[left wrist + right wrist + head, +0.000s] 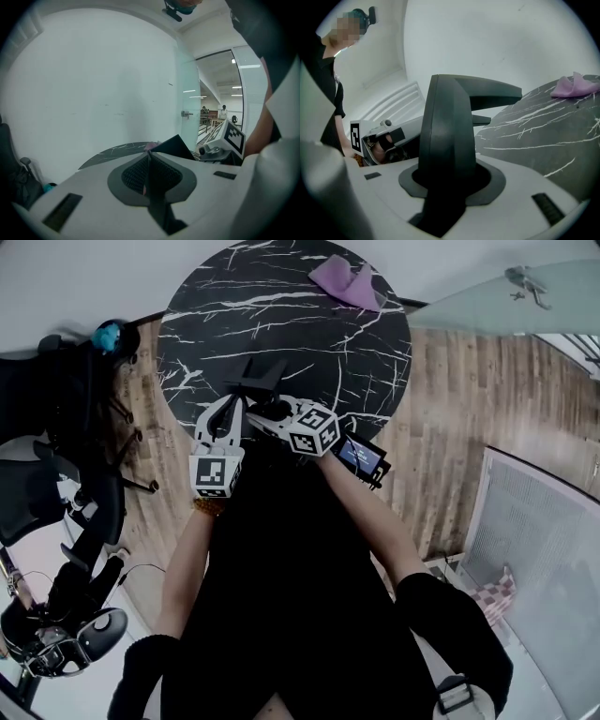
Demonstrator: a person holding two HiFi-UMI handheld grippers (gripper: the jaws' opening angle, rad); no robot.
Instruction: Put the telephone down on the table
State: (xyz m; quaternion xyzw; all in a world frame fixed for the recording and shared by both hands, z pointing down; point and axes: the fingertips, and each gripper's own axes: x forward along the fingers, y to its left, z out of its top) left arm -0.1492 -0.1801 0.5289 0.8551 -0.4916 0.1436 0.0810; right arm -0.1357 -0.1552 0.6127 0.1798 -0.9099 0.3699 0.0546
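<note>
Right gripper [449,180] is clamped on the dark telephone [446,126], poised over the marble table's [543,126] near edge, seemingly for setting down, while left gripper [149,174] idles alongside, jaws together, empty.

Left gripper [236,407] and right gripper [265,415] close together over marble table [356,352]; purple cloth [345,282] beyond.

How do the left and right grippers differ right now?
The left gripper has its jaws pressed together with nothing between them; the right gripper is clamped on the dark telephone. In the head view, the left gripper sits nearer the person than the right gripper. Both are at the near edge of the black marble table.
</note>
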